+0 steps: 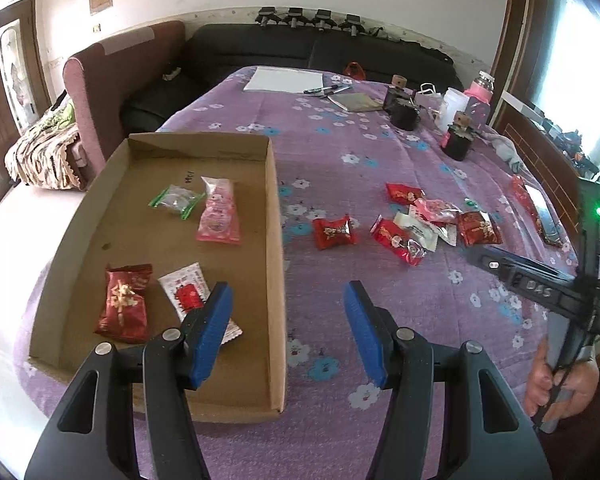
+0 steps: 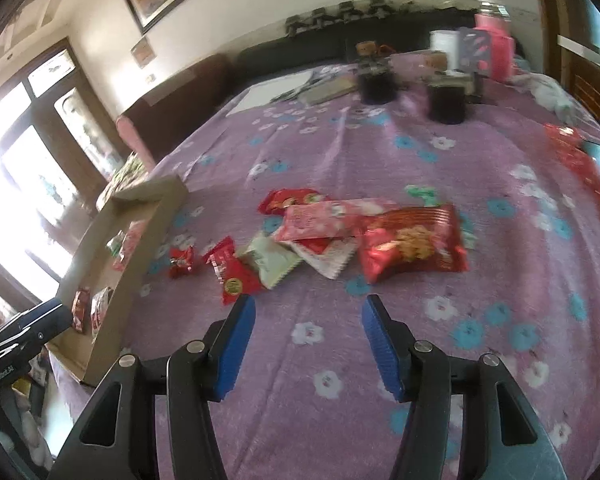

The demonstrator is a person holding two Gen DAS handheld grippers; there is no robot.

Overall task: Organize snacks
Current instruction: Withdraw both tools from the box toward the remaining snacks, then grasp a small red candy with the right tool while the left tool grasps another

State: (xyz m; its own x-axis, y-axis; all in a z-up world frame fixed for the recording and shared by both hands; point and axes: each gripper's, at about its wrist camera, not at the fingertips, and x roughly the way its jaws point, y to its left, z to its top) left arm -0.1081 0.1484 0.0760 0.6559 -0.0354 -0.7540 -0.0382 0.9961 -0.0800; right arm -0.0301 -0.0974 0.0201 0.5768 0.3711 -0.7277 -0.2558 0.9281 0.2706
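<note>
A shallow cardboard tray (image 1: 274, 240) lies on the purple flowered cloth and holds several snack packets: a green-edged one (image 1: 176, 200), a pink one (image 1: 219, 214), a dark red one (image 1: 124, 302) and a white-and-red one (image 1: 188, 292). My left gripper (image 1: 288, 294) is open and empty above the tray's right wall. A loose red candy (image 1: 334, 232) and a pile of red, white and pink packets (image 1: 428, 224) lie to its right. My right gripper (image 2: 308, 306) is open and empty, just short of the pile (image 2: 340, 232), nearest a big red packet (image 2: 412, 244). The tray (image 2: 140, 240) is at its left.
Dark jars (image 1: 458, 140), a pink bottle (image 1: 480, 92), a white cup, paper (image 1: 284, 79), pens and a notebook stand at the table's far end. A phone and red packet (image 1: 540, 208) lie at the right edge. A maroon chair (image 1: 112, 80) and black sofa are beyond.
</note>
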